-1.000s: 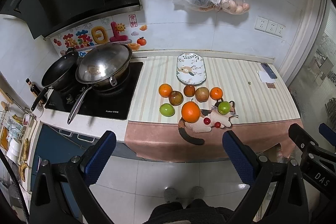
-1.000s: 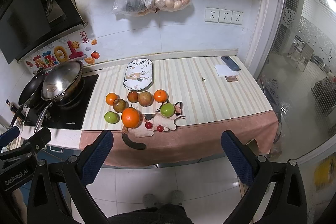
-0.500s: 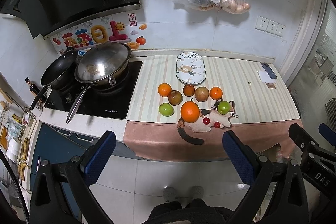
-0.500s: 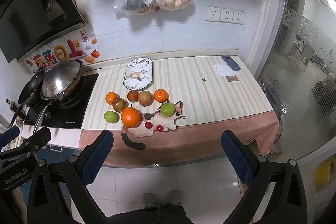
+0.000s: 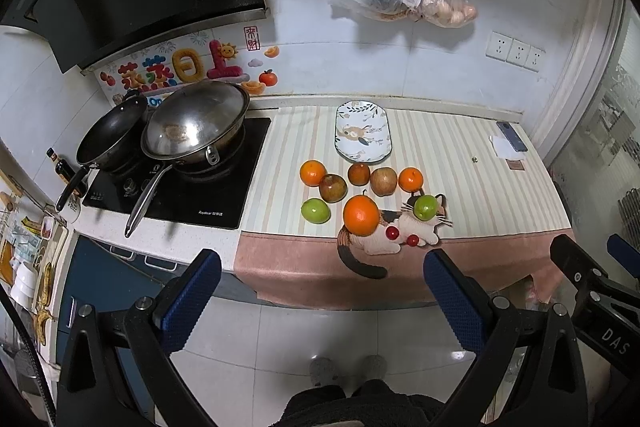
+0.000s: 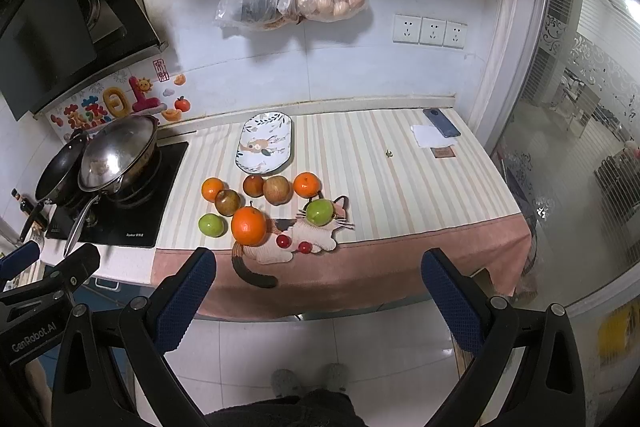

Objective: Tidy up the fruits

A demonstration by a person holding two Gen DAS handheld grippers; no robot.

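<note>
Two tools, left (image 5: 320,291) and right (image 6: 318,287), hang wide open and empty before the bench (image 5: 460,155), nothing grasped yet; next likely reaching the fruit (image 5: 361,215) beside the plate (image 5: 363,136).

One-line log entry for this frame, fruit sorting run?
phase: approach | left claw: open, holding nothing | right claw: open, holding nothing | fruit: all on counter | oval plate: holds no fruit | contact: none

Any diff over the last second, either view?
Nothing picked up or released. Both cameras drift very slightly; otherwise no visible change. Left gripper and right gripper stay open, short of the counter. Fruits and plate unmoved.
</note>
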